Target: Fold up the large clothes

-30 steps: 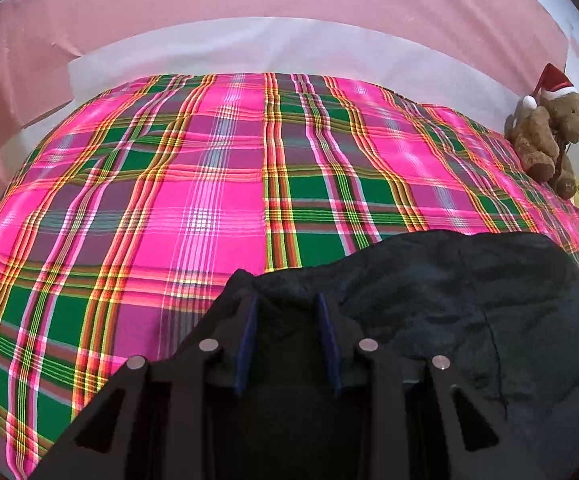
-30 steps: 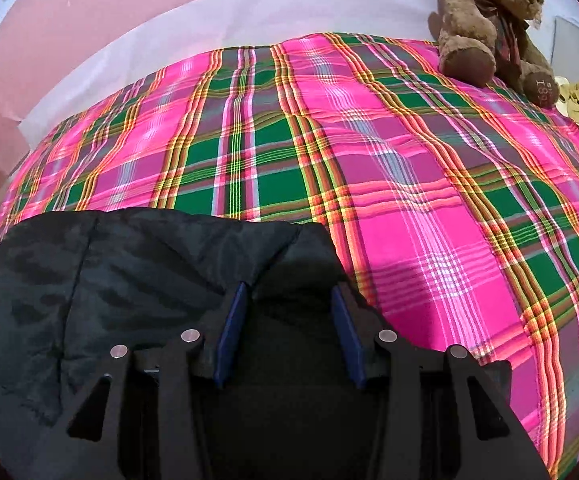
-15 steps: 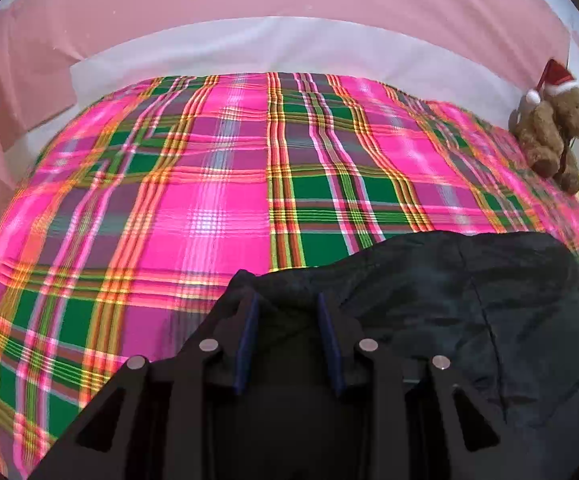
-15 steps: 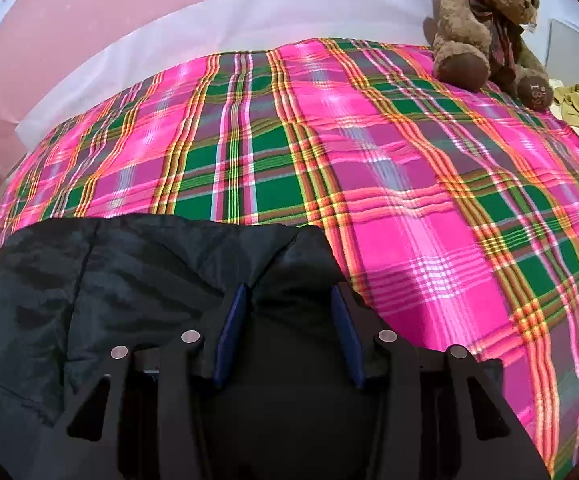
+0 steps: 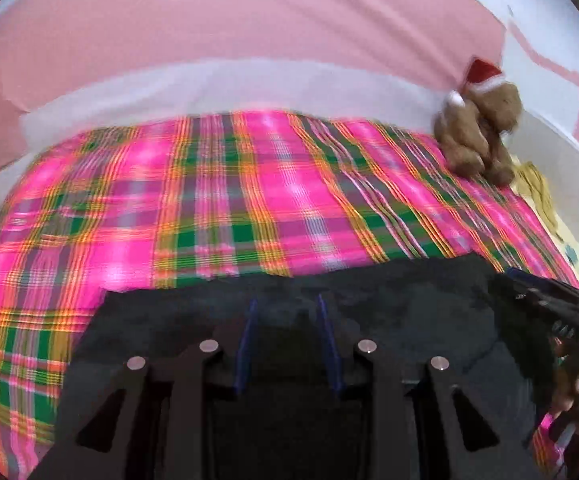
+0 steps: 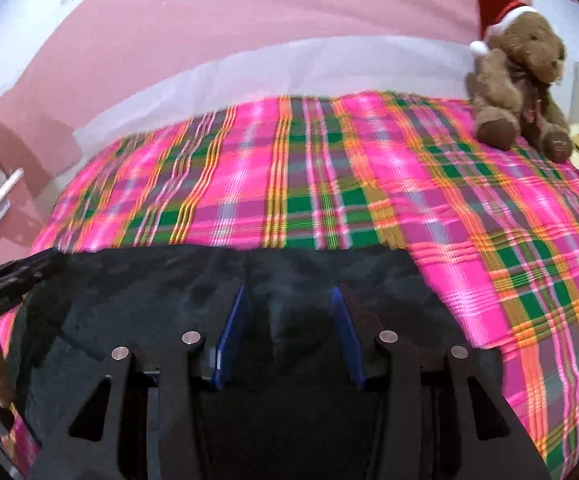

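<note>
A large black garment [image 5: 389, 300] lies across the near part of a pink and green plaid bed cover [image 5: 249, 200]. My left gripper [image 5: 285, 304] is shut on the garment's near left part, with black cloth bunched between its blue pads. My right gripper [image 6: 289, 292] is shut on the garment [image 6: 149, 280] near its right end. The garment's upper edge now runs straight between the two grippers. The right gripper also shows at the right edge of the left wrist view [image 5: 545, 300]. The left gripper shows at the left edge of the right wrist view [image 6: 5, 280].
A brown teddy bear with a red Santa hat [image 6: 521, 76] sits at the far right corner of the bed, also in the left wrist view [image 5: 481, 132]. Yellow cloth [image 5: 537, 188] lies right of it. A white band and pink wall [image 6: 249, 20] stand behind the bed.
Both grippers have lifted and tilted up, still holding the black garment. Its top edge has pulled taut and straight, more wall is in view, and each gripper now shows in the other's view.
</note>
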### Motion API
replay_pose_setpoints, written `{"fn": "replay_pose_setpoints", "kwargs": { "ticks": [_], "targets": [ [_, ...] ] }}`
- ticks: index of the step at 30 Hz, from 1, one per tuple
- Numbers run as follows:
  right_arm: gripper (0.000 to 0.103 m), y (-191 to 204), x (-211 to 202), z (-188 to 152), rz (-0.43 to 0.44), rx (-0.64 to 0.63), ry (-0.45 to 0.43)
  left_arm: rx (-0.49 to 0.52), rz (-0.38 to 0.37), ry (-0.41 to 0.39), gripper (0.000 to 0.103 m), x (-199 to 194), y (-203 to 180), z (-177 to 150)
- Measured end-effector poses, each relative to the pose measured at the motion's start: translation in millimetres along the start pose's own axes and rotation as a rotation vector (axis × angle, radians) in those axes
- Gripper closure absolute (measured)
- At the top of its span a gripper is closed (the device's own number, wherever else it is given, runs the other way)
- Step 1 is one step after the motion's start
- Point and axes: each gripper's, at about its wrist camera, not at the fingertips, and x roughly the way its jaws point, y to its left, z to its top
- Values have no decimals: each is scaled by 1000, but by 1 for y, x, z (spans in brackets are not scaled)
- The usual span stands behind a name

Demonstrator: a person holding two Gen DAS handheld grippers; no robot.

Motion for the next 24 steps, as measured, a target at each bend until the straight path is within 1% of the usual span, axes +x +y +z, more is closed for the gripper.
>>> {"fn": "replay_pose_setpoints", "kwargs": {
  "ticks": [1,3,6,9,12,24],
  "targets": [
    [58,3,9,-3,-5,-7,17,1,-3,33,71,15,-5,-3],
    [58,6,29,-10,-12,-19,53,5,25,81,70,45,-9,-12],
    [57,2,44,-15,-22,-22,53,-29,10,76,70,61,-3,-17],
    [57,4,57,-19,-42,-40,62,-24,16,75,70,67,-3,-20],
    [57,6,61,-22,-57,-48,62,-17,27,70,70,67,-7,-24],
    [57,4,65,-26,-45,-36,41,-15,34,59,70,69,-8,-27]
  ]
}}
